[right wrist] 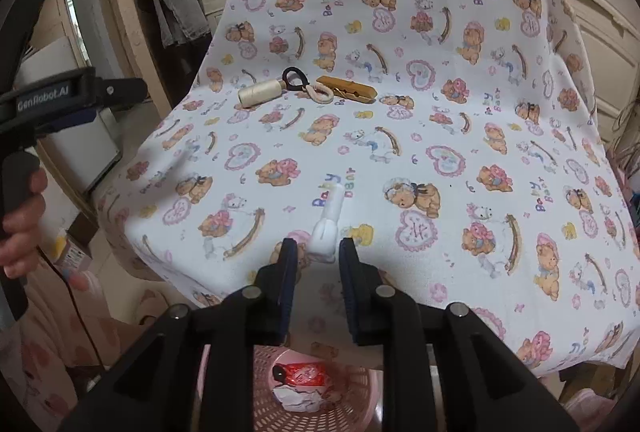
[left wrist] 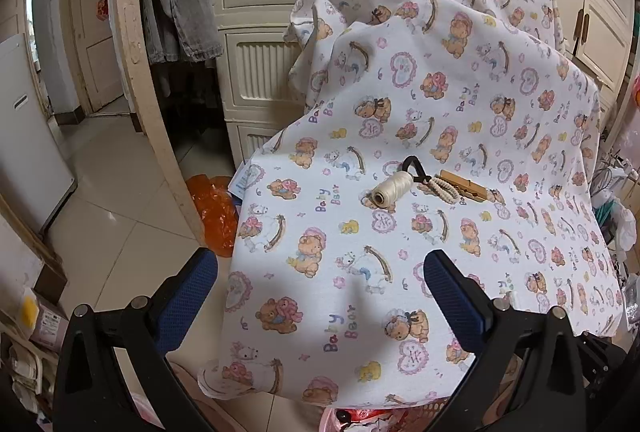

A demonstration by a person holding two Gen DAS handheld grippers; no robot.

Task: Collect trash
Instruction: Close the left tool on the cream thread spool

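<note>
Right gripper (right wrist: 314,246): jaws closed to a narrow gap around the base of a white plastic piece (right wrist: 330,222), which still lies on the bear-print cloth (right wrist: 440,136); firm contact cannot be confirmed. Left gripper (left wrist: 320,272): jaws wide apart, holding nothing. Step in hand: pickup. Next move likely requires lifting and carrying the piece back over the pink basket (right wrist: 360,388). Only the right wrist view shows the basket's contents, a red wrapper (right wrist: 304,372); the left shows an orange bag (left wrist: 216,208) on the floor
</note>
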